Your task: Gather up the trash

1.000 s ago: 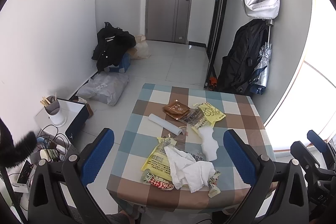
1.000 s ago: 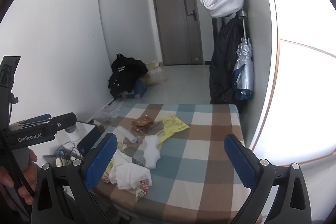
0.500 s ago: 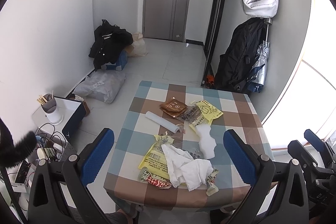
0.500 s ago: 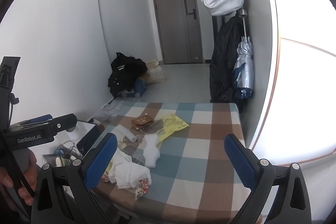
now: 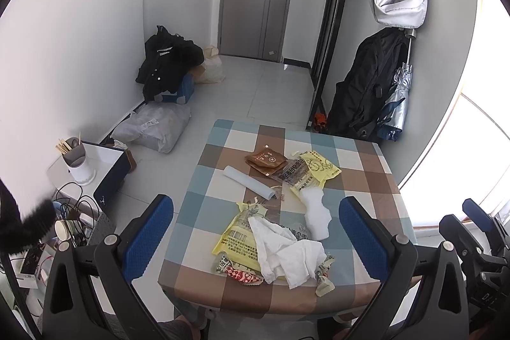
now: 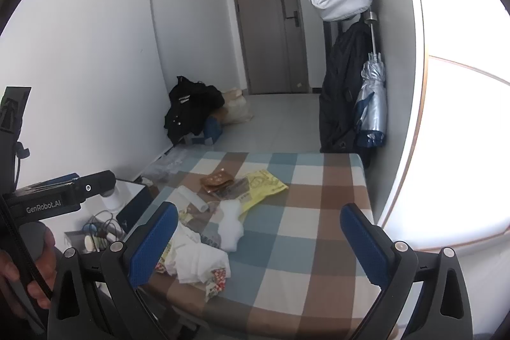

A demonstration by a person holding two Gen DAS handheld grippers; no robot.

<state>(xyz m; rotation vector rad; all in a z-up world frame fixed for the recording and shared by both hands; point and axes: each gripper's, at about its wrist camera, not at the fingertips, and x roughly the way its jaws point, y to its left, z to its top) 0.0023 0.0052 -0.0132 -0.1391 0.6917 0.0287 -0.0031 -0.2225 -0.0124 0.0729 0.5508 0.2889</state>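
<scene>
Hovering above the near edge of the checked counter [image 5: 366, 174], the left tool [image 5: 255, 231] has its blue pads spread wide with nothing between them, and the right tool [image 6: 255, 235] hangs beside it over the counter's right half, just as wide apart and holding nothing. The trash lies scattered on the counter's left and middle: a crumpled white tissue [image 5: 287, 254] rests on a yellow packet [image 5: 237, 236] near the front edge, with a red-patterned wrapper [image 5: 244, 274] just in front of them. A white foam piece [image 5: 315, 214] lies just behind the tissue, a rolled white paper tube [image 5: 248, 182] sits further back, and a brown sachet [image 5: 266, 160] touches a yellow bag [image 5: 320, 166] at the far side. A black coat [image 5: 366, 85] hangs by the wall beyond.
</scene>
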